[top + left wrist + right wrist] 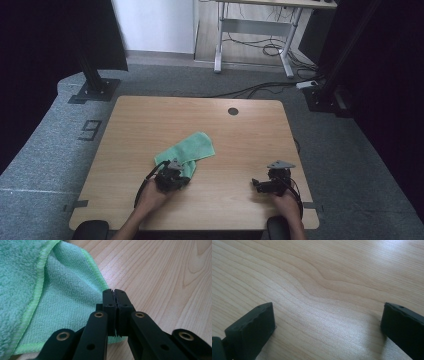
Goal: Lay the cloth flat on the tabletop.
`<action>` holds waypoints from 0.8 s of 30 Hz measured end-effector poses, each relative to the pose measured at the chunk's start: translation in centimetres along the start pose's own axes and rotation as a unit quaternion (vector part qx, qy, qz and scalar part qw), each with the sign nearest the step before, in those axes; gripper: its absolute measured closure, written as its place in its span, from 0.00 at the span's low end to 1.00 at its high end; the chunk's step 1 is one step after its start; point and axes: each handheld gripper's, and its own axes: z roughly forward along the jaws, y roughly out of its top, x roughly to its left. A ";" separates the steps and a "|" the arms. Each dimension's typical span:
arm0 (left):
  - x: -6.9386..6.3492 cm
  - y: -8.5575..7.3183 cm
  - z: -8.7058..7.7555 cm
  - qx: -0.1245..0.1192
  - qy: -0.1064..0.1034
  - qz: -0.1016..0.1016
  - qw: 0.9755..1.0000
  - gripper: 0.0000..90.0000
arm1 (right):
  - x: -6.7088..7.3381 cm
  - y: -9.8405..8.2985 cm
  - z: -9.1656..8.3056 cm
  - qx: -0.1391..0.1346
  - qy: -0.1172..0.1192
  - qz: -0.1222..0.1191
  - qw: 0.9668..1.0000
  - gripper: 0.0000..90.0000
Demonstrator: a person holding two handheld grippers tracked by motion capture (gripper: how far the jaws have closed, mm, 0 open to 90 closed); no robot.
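Since the left hand-held gripper (115, 291) sits clamped shut at the green cloth's (186, 152) near corner, cloth stretches away far-right; right hand-held gripper (327, 322) gapes empty, well apart.

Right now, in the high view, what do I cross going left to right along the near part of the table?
Bare table → left gripper at the near end of the green cloth → bare wood → right gripper.
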 end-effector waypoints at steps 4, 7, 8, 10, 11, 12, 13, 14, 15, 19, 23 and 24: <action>0.1 0.4 -0.7 -0.019 0.001 0.002 1.000 0.81 | 0.0 0.0 0.0 0.000 0.000 0.000 1.000 0.00; 0.2 0.8 -1.3 -0.031 0.001 0.001 1.000 0.71 | 0.0 0.0 0.0 0.000 0.000 0.000 1.000 0.00; 0.6 1.5 -2.1 -0.045 0.006 -0.003 0.999 0.69 | 0.0 0.0 0.0 0.000 0.000 0.000 1.000 0.00; 1.0 2.1 -2.6 -0.050 0.015 -0.003 0.999 0.68 | 0.0 0.0 0.0 0.000 0.000 0.000 1.000 0.00; 1.3 2.5 -2.8 -0.052 0.021 -0.002 0.998 0.68 | 0.0 0.0 0.0 0.000 0.000 0.000 1.000 0.00; 1.6 2.7 -2.8 -0.052 0.023 -0.003 0.998 0.68 | 0.0 0.0 0.0 0.000 0.000 0.000 1.000 0.00; 2.0 3.1 -2.8 -0.051 0.029 -0.004 0.998 0.68 | 0.0 0.0 0.0 0.000 0.000 0.000 1.000 0.00; 2.2 3.3 -2.8 -0.050 0.034 -0.003 0.998 0.68 | 0.0 0.0 0.0 0.000 0.000 0.000 1.000 0.00; 2.6 3.7 -2.7 -0.047 0.041 0.000 0.998 0.68 | 0.0 0.0 0.0 0.000 0.000 0.000 1.000 0.00; 3.6 4.5 -2.1 -0.039 0.050 -0.001 0.998 0.69 | 0.0 0.0 0.0 0.000 0.000 0.000 1.000 0.00; 4.2 5.0 -1.1 -0.023 0.057 0.000 0.998 0.72 | 0.0 0.0 0.0 0.000 0.000 0.000 1.000 0.00; 4.3 5.0 -0.8 -0.019 0.059 0.000 0.998 0.72 | 0.0 0.0 0.0 0.000 0.000 0.000 1.000 0.00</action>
